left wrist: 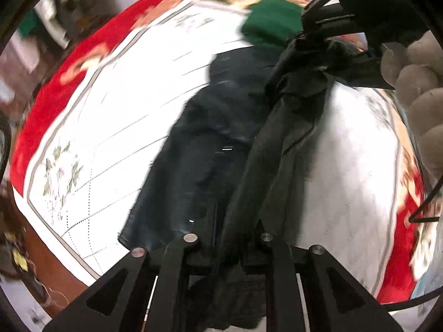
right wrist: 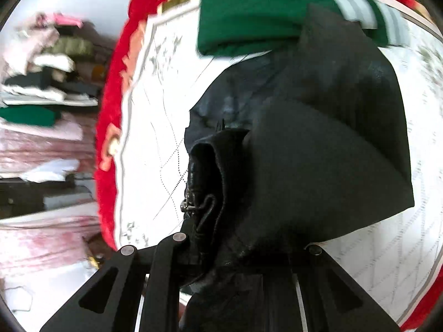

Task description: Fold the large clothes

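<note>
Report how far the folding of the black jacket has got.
Done: a folded green garment already lies at the far side of the white quilt.
In hand: both grippers are shut on the black jacket; the left gripper and right gripper lift one side of it while the rest lies on the quilt.
Left: laying that side over and finishing the fold; the jacket is not yet compact.

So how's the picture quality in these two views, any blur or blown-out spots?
Left wrist view: motion blur smears the red blanket border and background; the white quilt is overexposed. Right wrist view: the green garment and clothes pile are blurred; the black jacket stays fairly sharp.
</note>
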